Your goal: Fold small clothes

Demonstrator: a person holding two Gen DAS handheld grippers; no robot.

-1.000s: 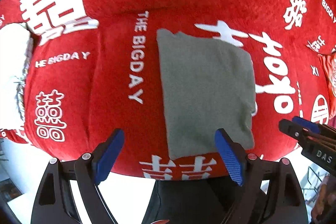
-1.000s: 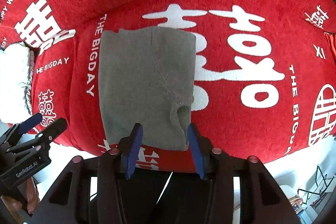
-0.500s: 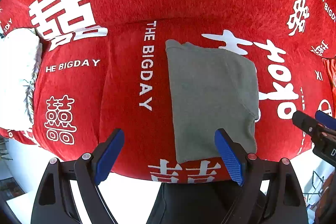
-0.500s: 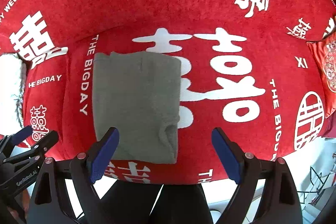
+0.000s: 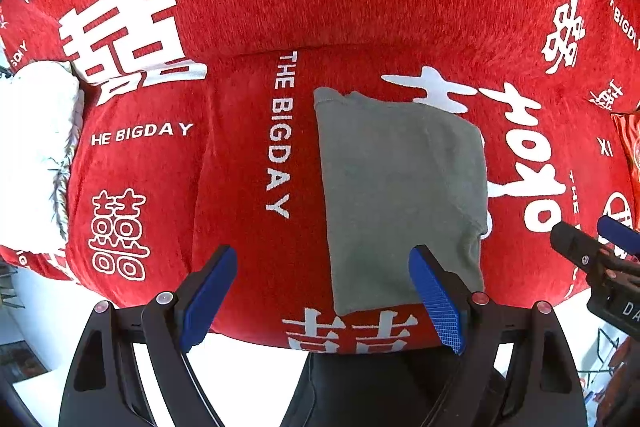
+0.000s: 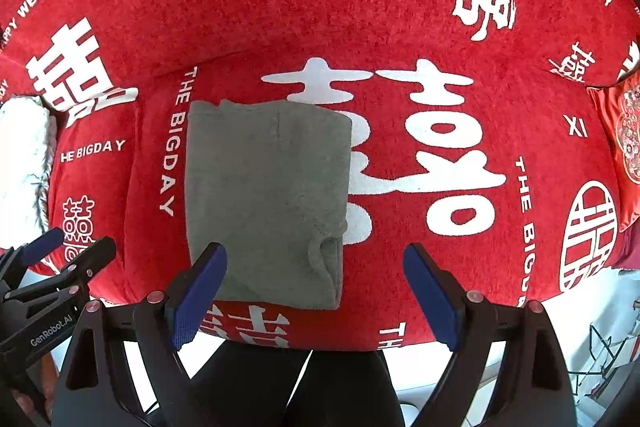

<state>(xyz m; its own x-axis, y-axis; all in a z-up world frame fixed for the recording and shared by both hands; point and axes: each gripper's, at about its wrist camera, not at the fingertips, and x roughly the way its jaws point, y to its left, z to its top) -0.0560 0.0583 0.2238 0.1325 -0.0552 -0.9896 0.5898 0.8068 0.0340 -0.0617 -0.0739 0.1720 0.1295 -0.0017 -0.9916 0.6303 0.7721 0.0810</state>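
A grey garment (image 5: 404,195) lies folded into a tall rectangle on the red sofa seat (image 5: 248,155); it also shows in the right wrist view (image 6: 266,199). My left gripper (image 5: 322,301) is open and empty, held above the seat's front edge, its right finger over the garment's lower part. My right gripper (image 6: 316,297) is open and empty, held over the garment's lower right corner. Each gripper shows at the edge of the other's view: the right one (image 5: 600,259) and the left one (image 6: 52,263).
The sofa cover is red with white characters and "THE BIGDAY" lettering. A white fluffy cushion (image 5: 32,151) lies at the far left. A red patterned cushion (image 6: 624,135) sits at the right. Dark trousers (image 6: 312,387) show below the seat edge.
My right gripper opened from nearly shut at the garment's lower edge and drew back. Both grippers pulled away a little, so more of the sofa shows. The garment stays flat.
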